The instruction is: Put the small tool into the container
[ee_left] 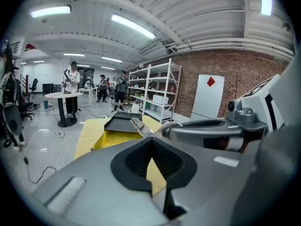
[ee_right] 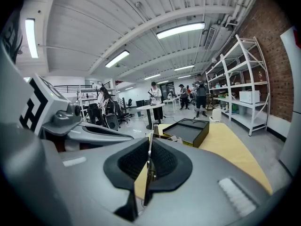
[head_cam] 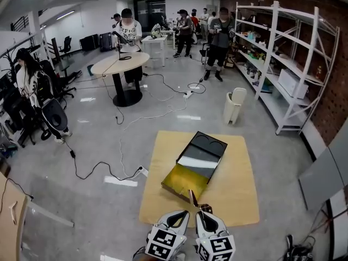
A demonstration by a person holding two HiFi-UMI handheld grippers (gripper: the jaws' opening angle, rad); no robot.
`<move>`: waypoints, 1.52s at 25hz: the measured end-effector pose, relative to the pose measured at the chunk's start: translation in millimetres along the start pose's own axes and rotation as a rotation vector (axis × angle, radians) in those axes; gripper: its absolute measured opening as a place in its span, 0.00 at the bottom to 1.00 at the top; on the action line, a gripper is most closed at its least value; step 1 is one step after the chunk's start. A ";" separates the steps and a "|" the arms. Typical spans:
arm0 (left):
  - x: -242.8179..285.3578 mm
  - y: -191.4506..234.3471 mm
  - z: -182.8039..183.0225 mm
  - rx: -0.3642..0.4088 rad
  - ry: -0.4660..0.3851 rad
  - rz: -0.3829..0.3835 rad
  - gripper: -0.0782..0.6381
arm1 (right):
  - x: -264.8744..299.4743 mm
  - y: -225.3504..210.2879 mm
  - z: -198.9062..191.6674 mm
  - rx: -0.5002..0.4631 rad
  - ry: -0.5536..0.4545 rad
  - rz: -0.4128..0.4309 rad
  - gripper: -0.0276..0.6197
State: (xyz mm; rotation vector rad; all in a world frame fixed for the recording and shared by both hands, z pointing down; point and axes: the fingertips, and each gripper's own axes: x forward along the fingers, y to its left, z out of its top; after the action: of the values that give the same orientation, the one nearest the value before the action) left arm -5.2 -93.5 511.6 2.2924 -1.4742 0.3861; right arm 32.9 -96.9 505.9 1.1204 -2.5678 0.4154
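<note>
Spreading widest, the wooden table (head_cam: 239, 184) carries the open container (head_cam: 187, 178), yellow tray nearest. The left gripper (head_cam: 181, 215) is closed on nothing. The right gripper (head_cam: 202, 212) pinches the small tool (head_cam: 192, 196), a thin blade poised just short of the container. So slim a grip could let it pivot or slip out early.

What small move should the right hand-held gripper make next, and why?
Probably ease the right hand-held gripper forward until the small tool is over the container: its jaws are clamped on the tool, whose tip looks short of the container's near yellow end.
</note>
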 end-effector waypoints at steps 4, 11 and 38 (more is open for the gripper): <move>-2.4 -4.9 -2.8 -0.017 0.005 0.001 0.12 | -5.3 3.5 -0.8 -0.006 0.017 0.007 0.07; 8.2 -3.6 6.8 0.002 -0.012 -0.019 0.12 | 1.3 0.6 1.9 -0.016 0.008 -0.007 0.07; 22.7 6.7 13.1 0.029 -0.013 -0.005 0.12 | 22.1 -28.5 -0.1 -0.035 0.035 -0.031 0.07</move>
State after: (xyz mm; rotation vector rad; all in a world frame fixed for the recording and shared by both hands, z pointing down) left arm -1.7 -120.3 510.8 2.3256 -1.4777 0.3942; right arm 39.8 -129.9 518.5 1.1288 -2.5142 0.3782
